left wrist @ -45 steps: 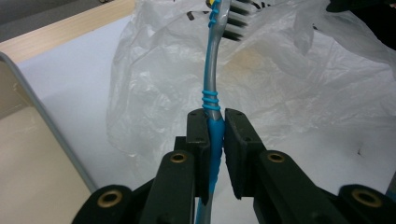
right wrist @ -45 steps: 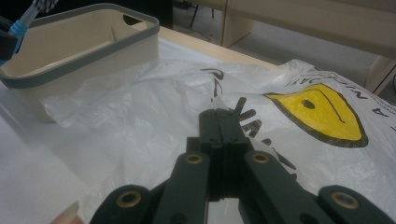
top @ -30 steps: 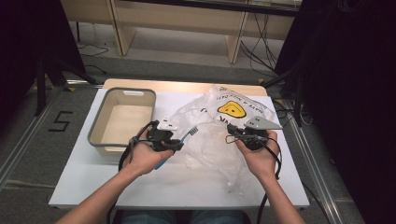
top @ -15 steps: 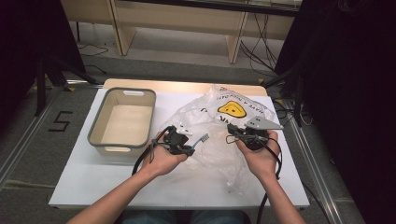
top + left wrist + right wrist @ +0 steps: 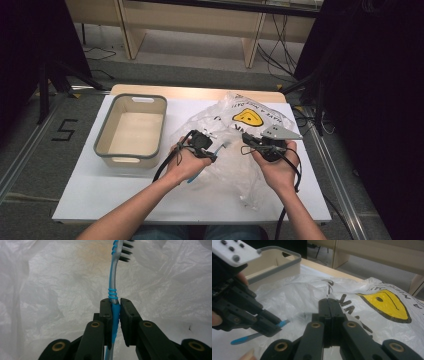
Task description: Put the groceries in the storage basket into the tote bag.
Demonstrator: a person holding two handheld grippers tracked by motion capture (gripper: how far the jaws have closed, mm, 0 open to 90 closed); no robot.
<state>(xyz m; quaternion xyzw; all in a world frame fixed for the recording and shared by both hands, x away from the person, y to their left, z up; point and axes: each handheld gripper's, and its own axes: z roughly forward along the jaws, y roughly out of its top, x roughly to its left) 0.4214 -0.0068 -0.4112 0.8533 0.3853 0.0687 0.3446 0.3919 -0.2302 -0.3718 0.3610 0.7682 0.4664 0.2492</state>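
The left gripper is clamping a blue toothbrush by its handle, bristles pointing over the crumpled plastic bag. The right gripper is pinching a fold of the bag, jaws fully closed. A beige bin is sitting left of the bag, near the white table's edge.

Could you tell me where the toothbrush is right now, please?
The toothbrush is clamped by its blue handle in the left gripper, held over the plastic bag at mid-table, right of the basket, bristles pointing toward the right gripper.
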